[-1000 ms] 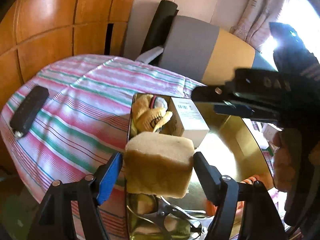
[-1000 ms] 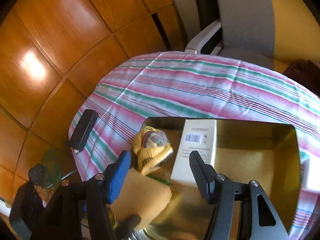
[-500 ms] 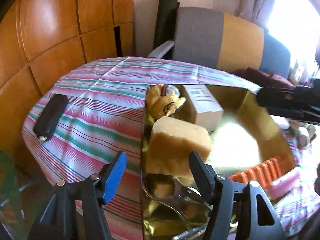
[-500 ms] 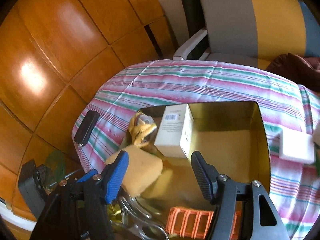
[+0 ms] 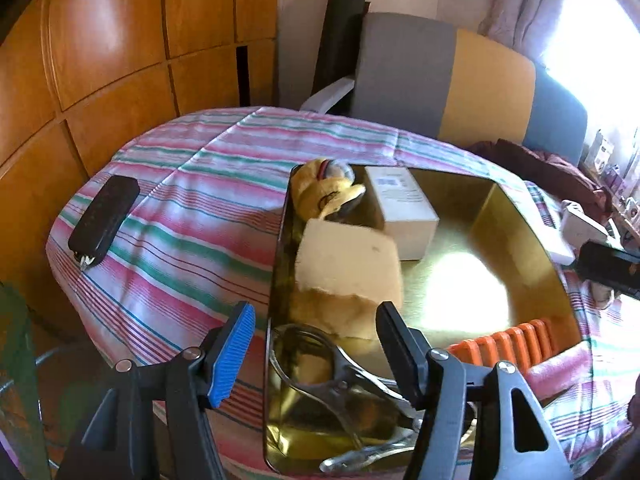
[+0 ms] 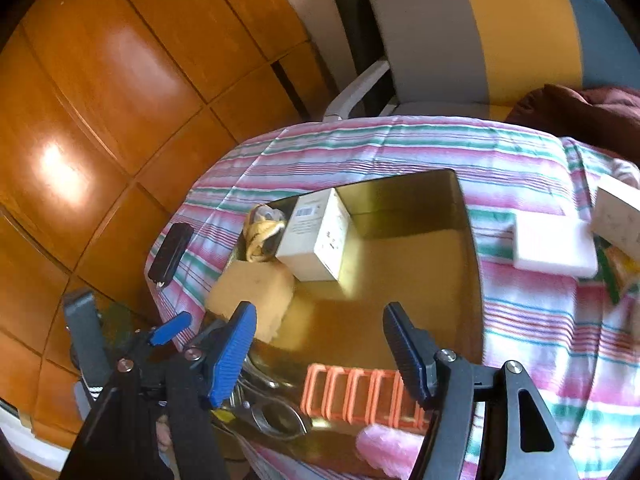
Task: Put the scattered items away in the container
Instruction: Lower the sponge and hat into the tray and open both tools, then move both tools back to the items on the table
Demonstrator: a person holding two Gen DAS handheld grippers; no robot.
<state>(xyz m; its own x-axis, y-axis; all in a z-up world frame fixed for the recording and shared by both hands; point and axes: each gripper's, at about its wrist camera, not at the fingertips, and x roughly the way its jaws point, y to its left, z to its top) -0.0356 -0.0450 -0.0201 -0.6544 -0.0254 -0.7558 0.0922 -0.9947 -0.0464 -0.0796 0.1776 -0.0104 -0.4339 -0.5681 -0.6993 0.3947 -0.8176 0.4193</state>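
Observation:
A shiny gold tin point(image 5: 516, 216) point(image 6: 468, 264) sits on the striped tablecloth. In it lie a yellow sponge point(image 5: 348, 268) point(image 6: 252, 296), a white box point(image 5: 400, 204) point(image 6: 316, 240), a yellow glove point(image 5: 324, 196) point(image 6: 262, 236), metal tongs point(image 5: 340, 376) point(image 6: 276, 416) and an orange ribbed piece point(image 5: 516, 340) point(image 6: 356, 396). My left gripper point(image 5: 316, 352) is open and empty, just short of the sponge at the tin's near left corner. My right gripper point(image 6: 320, 354) is open and empty above the tin's near edge.
A black case point(image 5: 104, 216) point(image 6: 170, 254) lies on the cloth left of the tin. A white foam block point(image 6: 554, 246) and a white box point(image 6: 618, 216) lie to the tin's right. A pink roll point(image 5: 560, 376) point(image 6: 384, 448) lies at the near edge. A chair point(image 5: 440, 76) stands behind.
My left gripper opened and let the sponge go into the tin, then drew back. My right gripper rose and pulled back from the tin.

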